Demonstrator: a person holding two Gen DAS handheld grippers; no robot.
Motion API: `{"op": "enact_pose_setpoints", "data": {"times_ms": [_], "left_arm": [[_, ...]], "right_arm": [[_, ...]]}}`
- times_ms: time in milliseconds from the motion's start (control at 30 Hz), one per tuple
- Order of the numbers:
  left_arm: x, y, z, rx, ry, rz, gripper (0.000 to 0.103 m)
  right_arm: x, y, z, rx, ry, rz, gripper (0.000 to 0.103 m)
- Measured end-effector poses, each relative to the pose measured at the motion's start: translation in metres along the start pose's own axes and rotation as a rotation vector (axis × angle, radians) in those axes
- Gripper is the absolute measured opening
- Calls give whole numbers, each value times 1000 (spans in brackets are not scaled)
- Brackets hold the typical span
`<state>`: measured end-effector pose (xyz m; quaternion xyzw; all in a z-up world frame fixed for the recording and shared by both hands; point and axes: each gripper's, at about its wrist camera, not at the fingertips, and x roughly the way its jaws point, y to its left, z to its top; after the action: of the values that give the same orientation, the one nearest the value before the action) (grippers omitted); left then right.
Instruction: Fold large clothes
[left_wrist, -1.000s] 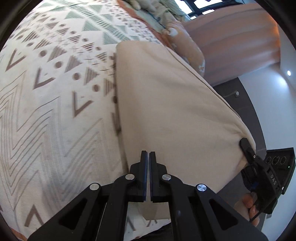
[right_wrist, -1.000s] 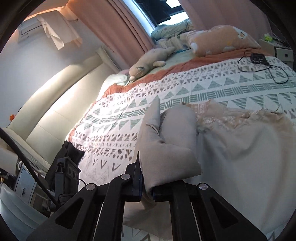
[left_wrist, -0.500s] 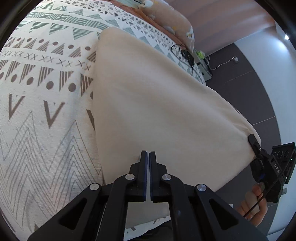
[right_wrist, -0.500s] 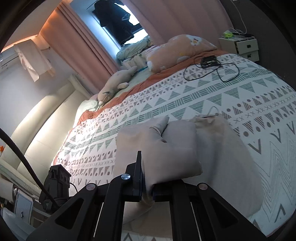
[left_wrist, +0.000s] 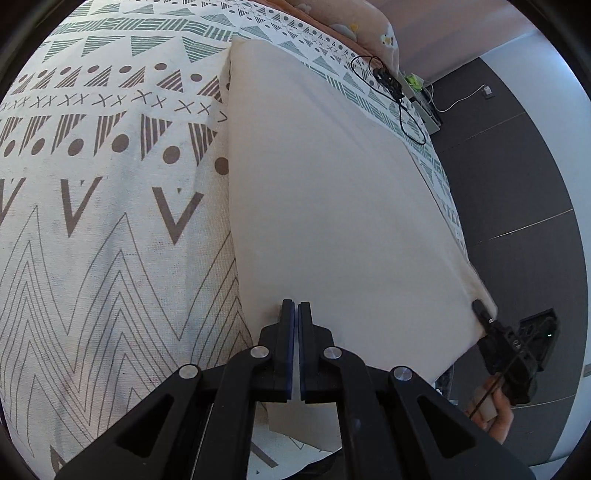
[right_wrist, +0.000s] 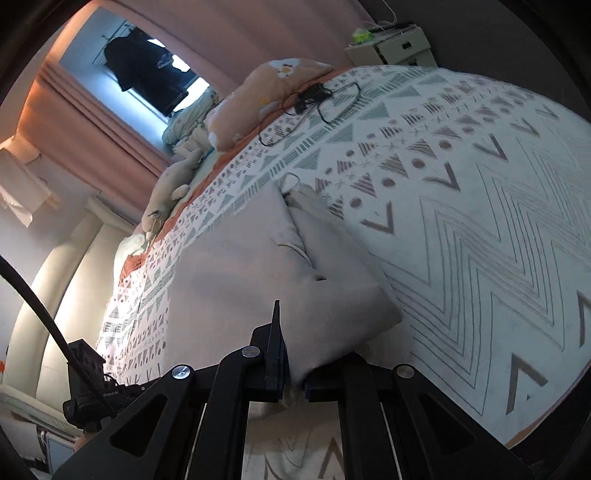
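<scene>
A: Between the fingers of the right tool sits a thick bunch of the beige garment, clamped firmly at the near corner. On the left wrist view, the left tool has its two fingers pressed together over the garment's near edge; I judge they pinch a thin layer of it, though the cloth between them is hard to make out.

B: And the garment itself?

A: It lies spread on the patterned bedspread, a smooth beige panel running away from both tools toward the pillows. On the right wrist view a folded layer with a sleeve-like flap rests on top of the flat part.

B: So how should the fold go?

A: Probably both near corners need to travel together. I'd keep the two tools level and the edge between them taut, so no slack sags in the middle. Lift only enough for the cloth to clear itself, carry it toward the far edge, and lay it down square before letting go.

B: Anything to watch?

A: The right tool holds far more cloth than the left, so the thin side might slip first. Farther up the bed a black cable lies near the pillows, well apart from the garment.
</scene>
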<state>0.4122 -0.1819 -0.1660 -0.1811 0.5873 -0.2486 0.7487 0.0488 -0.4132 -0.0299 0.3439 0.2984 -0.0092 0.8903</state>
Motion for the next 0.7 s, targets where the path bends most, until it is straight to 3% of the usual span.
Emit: {"op": "enact_pose_setpoints", "data": {"times_ms": [167,500,700], "left_arm": [[-1,-2,-5,18,0,11,3],[-9,1,-22,-3,-18,-13,3],[-8,1,-30,-4,-44,0,3]], "right_arm": [[8,-15,-22,54,34,-24,3],[14,-14,1,59,27,-38,3],[11,-20,-18,62,46,-34,3]]}}
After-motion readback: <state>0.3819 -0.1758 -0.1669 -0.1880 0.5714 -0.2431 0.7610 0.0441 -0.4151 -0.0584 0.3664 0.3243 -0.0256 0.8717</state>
